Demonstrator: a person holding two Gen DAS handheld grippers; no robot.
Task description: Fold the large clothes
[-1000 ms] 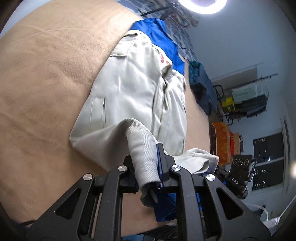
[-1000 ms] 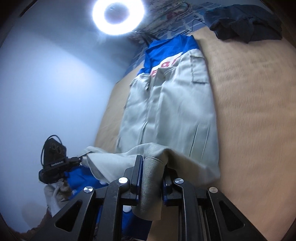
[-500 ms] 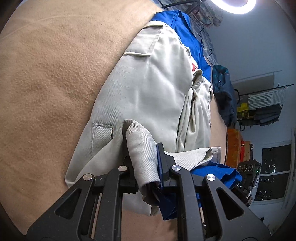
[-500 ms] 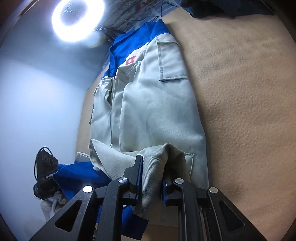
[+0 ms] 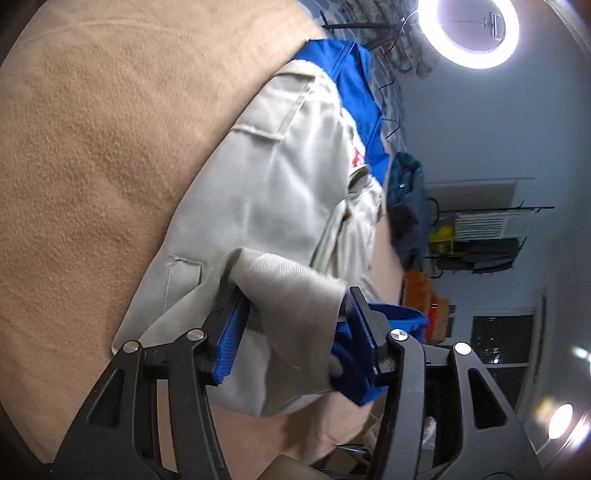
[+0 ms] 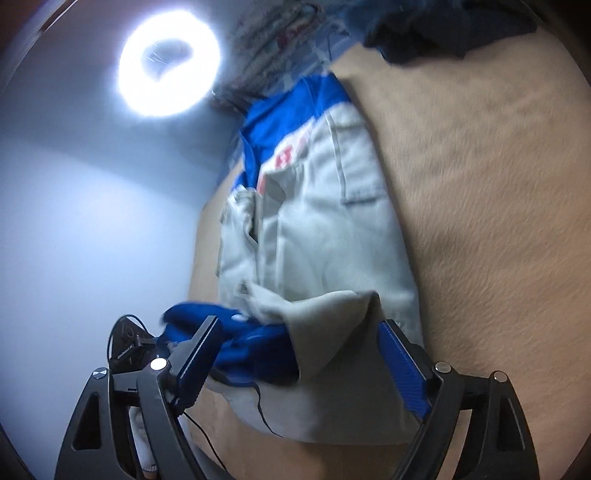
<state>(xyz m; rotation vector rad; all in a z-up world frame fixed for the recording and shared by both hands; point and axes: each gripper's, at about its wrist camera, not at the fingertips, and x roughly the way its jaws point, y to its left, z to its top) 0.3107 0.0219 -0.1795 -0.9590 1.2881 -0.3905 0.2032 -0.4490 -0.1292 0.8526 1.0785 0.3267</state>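
Left wrist view only: wire shelving rack (image 5: 484,236), dark window (image 5: 502,339) and an orange box (image 5: 417,291) along the room's far side. Right wrist view only: bare pale wall (image 6: 92,221) and the left gripper's camera unit (image 6: 127,345), cable trailing from it.

Both views: ring light (image 5: 469,29) (image 6: 168,70); dark garment heap (image 5: 406,206) (image 6: 443,33) at the far edge.

Item: work jacket (image 5: 280,192) (image 6: 325,236), pale grey with blue yoke and collar, red lettering on the chest, flap pocket, blue lining. It lies lengthwise on a tan-covered desk (image 5: 92,166) (image 6: 498,203), hem end turned up toward the cameras.

Left gripper (image 5: 291,328): angled downward, jaws opening, ribbed grey hem and blue lining bunched between them; pads no longer pinching.

Right gripper (image 6: 299,354): angled downward, jaws opening, wide apart; the grey hem fold and blue lining sit loose between them.
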